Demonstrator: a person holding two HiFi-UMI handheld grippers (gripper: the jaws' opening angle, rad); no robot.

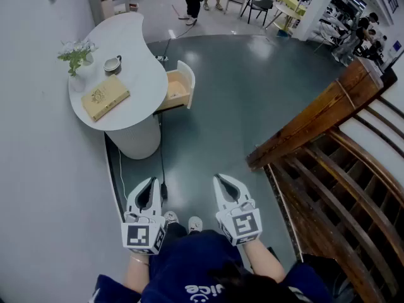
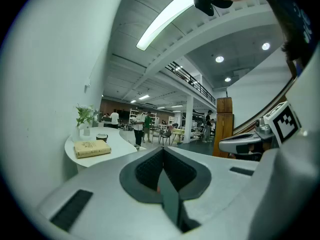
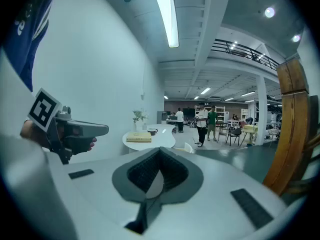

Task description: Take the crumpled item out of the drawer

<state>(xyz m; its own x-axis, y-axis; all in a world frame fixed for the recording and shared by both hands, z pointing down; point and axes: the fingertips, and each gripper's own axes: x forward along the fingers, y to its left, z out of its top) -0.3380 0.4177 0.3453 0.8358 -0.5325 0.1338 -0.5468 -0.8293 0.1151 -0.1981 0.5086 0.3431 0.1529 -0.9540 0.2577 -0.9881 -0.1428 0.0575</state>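
The person is holding both grippers side by side above the grey floor (image 1: 227,106). The left gripper (image 1: 151,180) is showing its jaws pressed together with nothing between them, and the right gripper (image 1: 218,177) is likewise sitting closed and empty. The open drawer (image 1: 178,87) is sticking out from under the white table (image 1: 142,74), well ahead of both tips. Its wooden inside is showing too small to make out the crumpled item. A tan book (image 1: 105,96) is lying on the table, its cover print unreadable. White letters on the person's blue shirt (image 1: 189,264) are showing only in part.
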